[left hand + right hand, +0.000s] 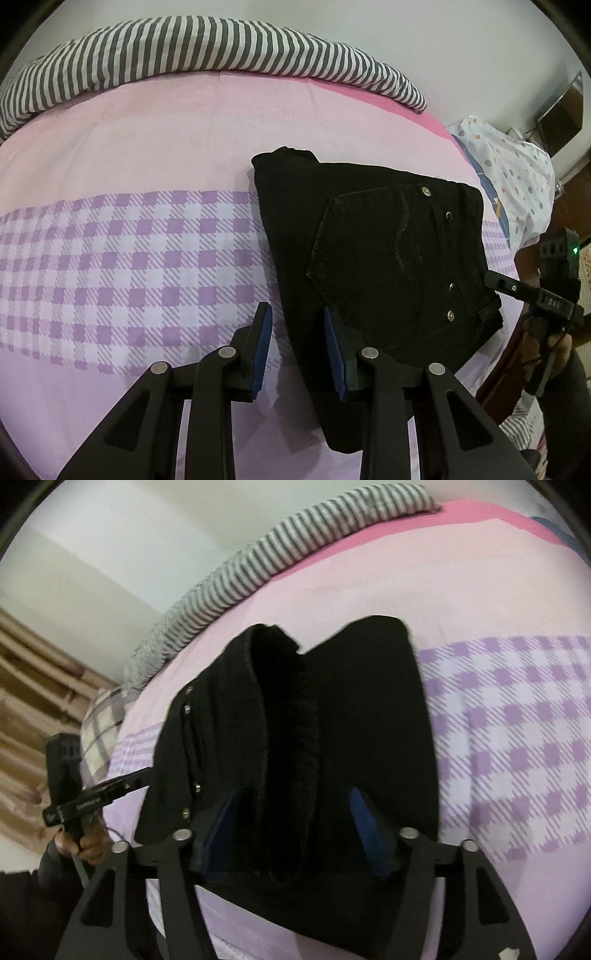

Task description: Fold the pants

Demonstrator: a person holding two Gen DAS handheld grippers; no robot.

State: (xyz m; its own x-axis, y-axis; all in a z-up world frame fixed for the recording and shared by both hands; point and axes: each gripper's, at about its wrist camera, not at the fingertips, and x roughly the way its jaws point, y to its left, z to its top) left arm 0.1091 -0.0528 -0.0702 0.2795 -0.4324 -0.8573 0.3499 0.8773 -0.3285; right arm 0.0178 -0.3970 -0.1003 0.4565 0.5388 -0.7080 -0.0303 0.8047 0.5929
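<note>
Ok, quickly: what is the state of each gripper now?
Left gripper: open, holding nothing.
Right gripper: jaws wide around the folded pants; whether it grips cannot be told.

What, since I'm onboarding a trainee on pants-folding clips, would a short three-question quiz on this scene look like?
1. True or false: the black pants lie spread out at full length on the checked sheet.
2. What do the left tongs grip? A) the waistband B) nothing C) a sock
3. What lies along the far edge of the bed?

Key
1. False: they are folded into a compact stack, back pocket up.
2. B: the pads stand apart over the sheet at the pants' edge.
3. A grey-and-white striped cloth, bunched in a long roll.
</note>
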